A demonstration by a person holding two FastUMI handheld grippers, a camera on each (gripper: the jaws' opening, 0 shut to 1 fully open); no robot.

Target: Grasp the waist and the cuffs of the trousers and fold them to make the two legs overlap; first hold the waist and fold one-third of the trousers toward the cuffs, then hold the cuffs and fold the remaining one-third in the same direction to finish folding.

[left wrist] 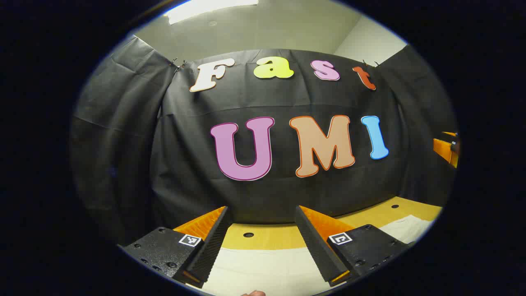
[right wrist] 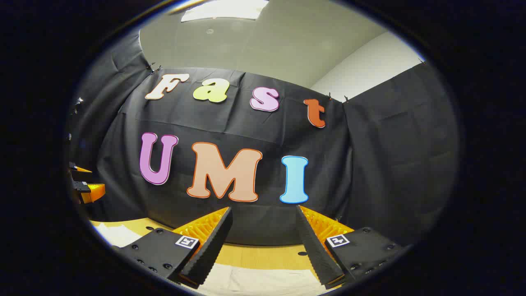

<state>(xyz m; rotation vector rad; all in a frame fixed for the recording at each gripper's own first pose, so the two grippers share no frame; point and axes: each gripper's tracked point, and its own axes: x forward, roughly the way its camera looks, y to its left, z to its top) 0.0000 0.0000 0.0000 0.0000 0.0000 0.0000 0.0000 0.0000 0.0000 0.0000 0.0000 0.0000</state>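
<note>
Trousers [left wrist: 263,267], pale, lay on the table [left wrist: 267,236] beneath the left gripper [left wrist: 263,242] and right gripper [right wrist: 263,242], both spread wide and empty, so folding looked unstarted.

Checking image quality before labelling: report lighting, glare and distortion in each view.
Left gripper view: ceiling light blown out, wall cloth bowed by fisheye, trousers evenly lit. Right gripper view: same glare from its ceiling panel, strong barrel distortion, table sharp.
</note>
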